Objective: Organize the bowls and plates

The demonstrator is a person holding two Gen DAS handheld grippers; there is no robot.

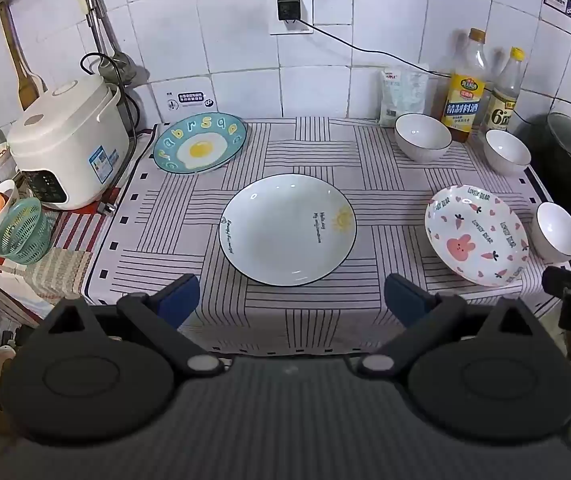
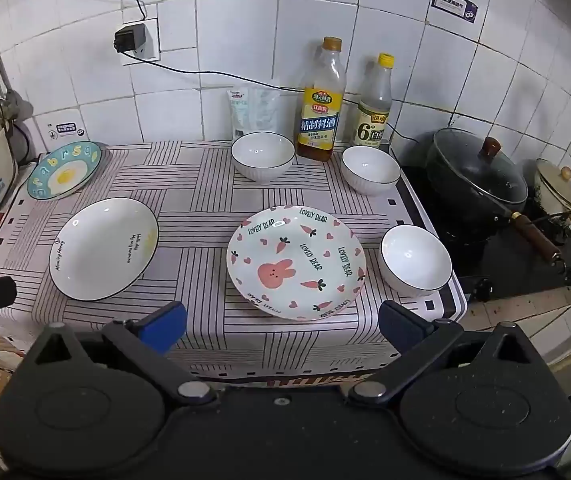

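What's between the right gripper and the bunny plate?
Nothing: only bare striped cloth lies between the open right gripper and the bunny plate, per the right wrist view.

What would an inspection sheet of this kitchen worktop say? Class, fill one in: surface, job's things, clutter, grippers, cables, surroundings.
Surface: striped cloth covers the worktop, flat.
Job's things: three plates lie apart: egg plate, sun plate, rabbit plate. Three white bowls stand upright, unstacked.
Clutter: cooking wine bottle, vinegar bottle, white pouch by the wall.
Grippers: left gripper and right gripper open, holding nothing.
Cables: black cable runs from the plug along the wall.
Surroundings: rice cooker, green basket, lidded wok, tiled wall.
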